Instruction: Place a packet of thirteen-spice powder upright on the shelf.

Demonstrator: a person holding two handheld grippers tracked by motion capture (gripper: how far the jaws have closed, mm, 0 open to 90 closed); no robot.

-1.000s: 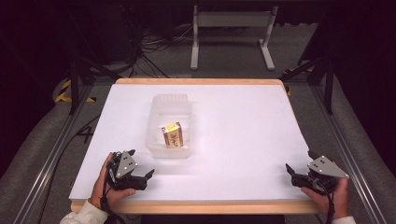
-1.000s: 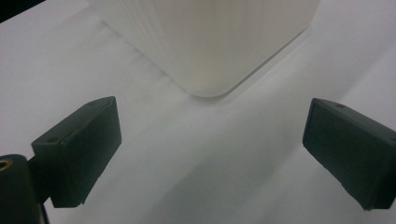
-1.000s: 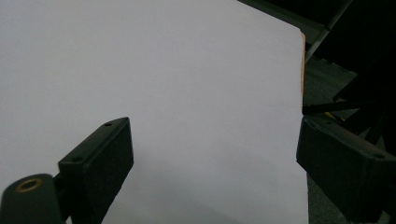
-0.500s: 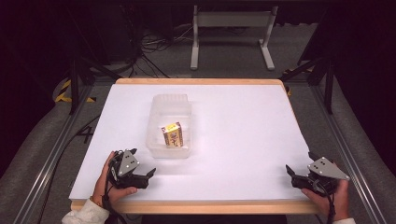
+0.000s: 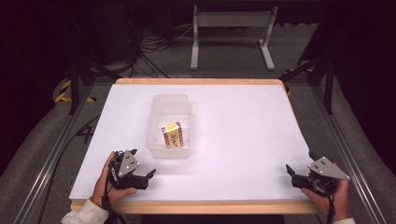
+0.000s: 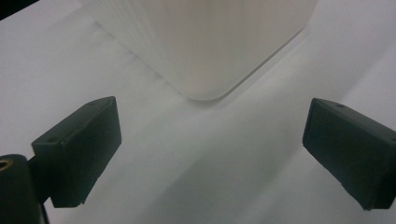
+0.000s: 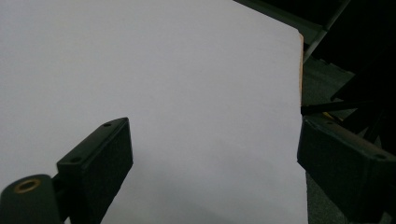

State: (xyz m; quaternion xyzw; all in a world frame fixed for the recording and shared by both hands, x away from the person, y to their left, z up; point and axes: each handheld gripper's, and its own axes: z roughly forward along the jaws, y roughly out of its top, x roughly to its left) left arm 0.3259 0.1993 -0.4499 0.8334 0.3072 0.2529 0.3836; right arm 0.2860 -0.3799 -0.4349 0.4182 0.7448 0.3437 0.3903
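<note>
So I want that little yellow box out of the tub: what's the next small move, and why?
Probably lift the left gripper forward over the clear tub: it is open, nearest, and facing the tub's near corner, while the yellow box lies inside.

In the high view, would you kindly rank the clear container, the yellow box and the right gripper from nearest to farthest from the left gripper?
From the left gripper:
1. Clear container, just ahead, slightly right.
2. Yellow box, inside that container.
3. Right gripper, at the table's far right near corner.
</note>
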